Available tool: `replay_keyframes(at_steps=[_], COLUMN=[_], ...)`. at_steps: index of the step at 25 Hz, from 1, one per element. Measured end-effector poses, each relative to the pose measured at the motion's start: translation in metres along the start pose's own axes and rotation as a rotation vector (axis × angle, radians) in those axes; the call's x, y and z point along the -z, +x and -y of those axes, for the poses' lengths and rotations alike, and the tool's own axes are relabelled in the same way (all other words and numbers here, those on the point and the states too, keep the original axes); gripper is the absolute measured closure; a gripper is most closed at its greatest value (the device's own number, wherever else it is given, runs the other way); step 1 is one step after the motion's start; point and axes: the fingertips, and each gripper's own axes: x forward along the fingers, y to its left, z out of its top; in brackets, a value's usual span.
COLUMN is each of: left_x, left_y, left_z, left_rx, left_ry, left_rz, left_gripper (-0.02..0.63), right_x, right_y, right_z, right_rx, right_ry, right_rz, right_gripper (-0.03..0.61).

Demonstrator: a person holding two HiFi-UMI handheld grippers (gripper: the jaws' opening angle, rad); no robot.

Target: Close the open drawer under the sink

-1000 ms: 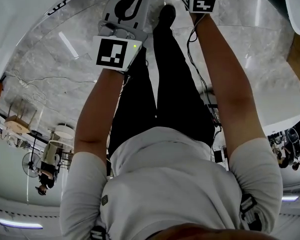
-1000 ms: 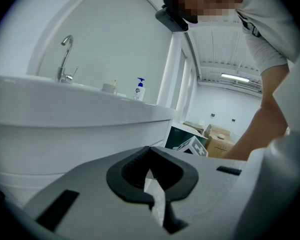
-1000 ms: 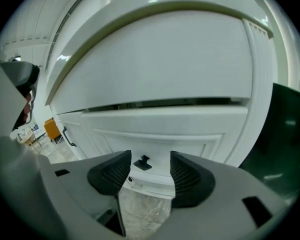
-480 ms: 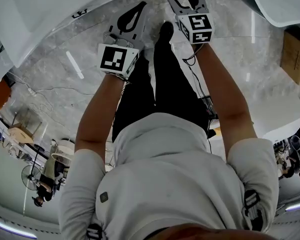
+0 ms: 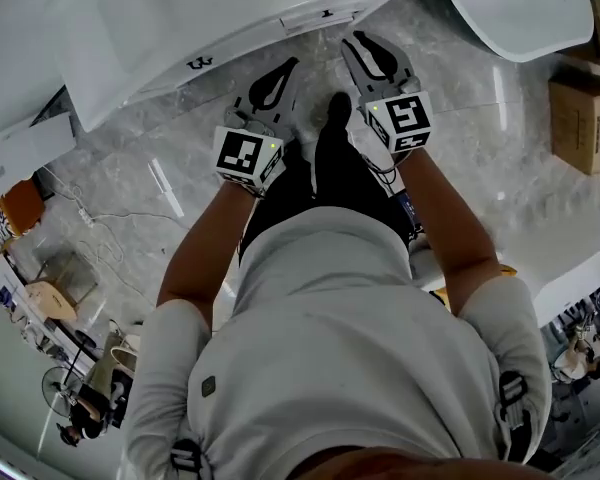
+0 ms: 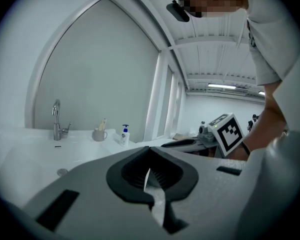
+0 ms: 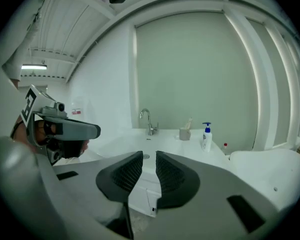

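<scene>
**Mia:** What's the biggest thing here?

**Tom:** The grey stone floor (image 5: 110,168). Next is the long white sink counter (image 5: 180,18). The person stands facing it because the job is there.

**Mia:** Where's the drawer?

**Tom:** Under the sink. In the right gripper view, the drawer (image 7: 142,194) front shows low down, right through the gap in the jaws. I think that hand is lined up with it, ready to push. I can't tell how far out the drawer sticks.

**Mia:** And the grippers?

**Tom:** Both are held out in front and touch nothing. The left gripper (image 6: 149,159) has its jaws pressed together, with nothing in them. The right gripper (image 7: 149,164) has a thin gap. Its jaws are closing, and nothing is between them. A push needs no grab, so I guess that's why.

**Mia:** Any little things?

**Tom:** A tap (image 7: 147,121), a cup (image 7: 185,133) and a soap bottle (image 7: 206,137) sit at the back of the sink, out of the way.
</scene>
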Motion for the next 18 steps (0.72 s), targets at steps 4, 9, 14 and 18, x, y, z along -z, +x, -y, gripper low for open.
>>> replay_keyframes(at_steps=[4,9,14,18], left_x=[-0.032,-0.053,-0.078,-0.093], left_y=[-0.029,-0.077,-0.123,-0.158], left_z=[0.018,0.035,0.045,0.042], left_rx=[0.032,0.079,0.095,0.072], left_ry=[0.025,0.058,0.114,0.109], left_rz=[0.039,0.048,0.067,0.094], left_gripper=[0.604,0.604,0.604,0.604], right_x=[-0.043,-0.08,-0.109,-0.124], right_y=[-0.032,-0.067,-0.097,-0.113], right_z=[-0.024,-0.06,-0.089,-0.115], right_rx=[-0.003,-0.031,-0.026,-0.037], right_ry=[-0.037,-0.072,-0.103,-0.087], right_rz=[0.062,0.096,0.132,0.159], right_gripper=[0.509,0.531,0.545,0.551])
